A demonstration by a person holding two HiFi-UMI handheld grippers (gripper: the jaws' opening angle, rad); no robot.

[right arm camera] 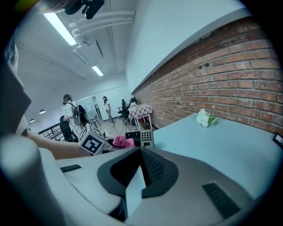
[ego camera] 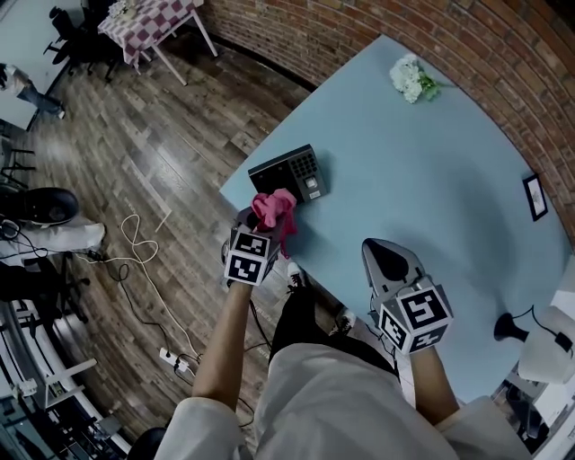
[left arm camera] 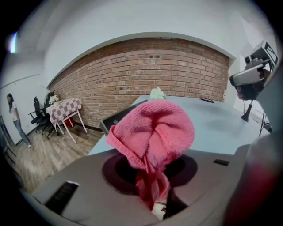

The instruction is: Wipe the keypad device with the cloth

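The black keypad device (ego camera: 289,175) lies at the near-left corner of the light blue table (ego camera: 422,180), its keys on the right half. A bunched pink cloth (ego camera: 274,211) sits just in front of it, clamped in my left gripper (ego camera: 260,223), which is shut on it. In the left gripper view the cloth (left arm camera: 152,132) bulges out of the jaws and hides most of the device (left arm camera: 116,120). My right gripper (ego camera: 388,260) hovers over the table's near edge, shut and empty. From its own view, jaws (right arm camera: 140,170) closed, the device (right arm camera: 140,138) and cloth (right arm camera: 120,141) lie ahead.
White flowers (ego camera: 411,78) rest at the table's far side, a small framed picture (ego camera: 535,196) at the right, a black stand (ego camera: 512,328) near right. Cables (ego camera: 135,252) and a power strip (ego camera: 175,359) lie on the wooden floor. A checkered table (ego camera: 153,22) stands far left.
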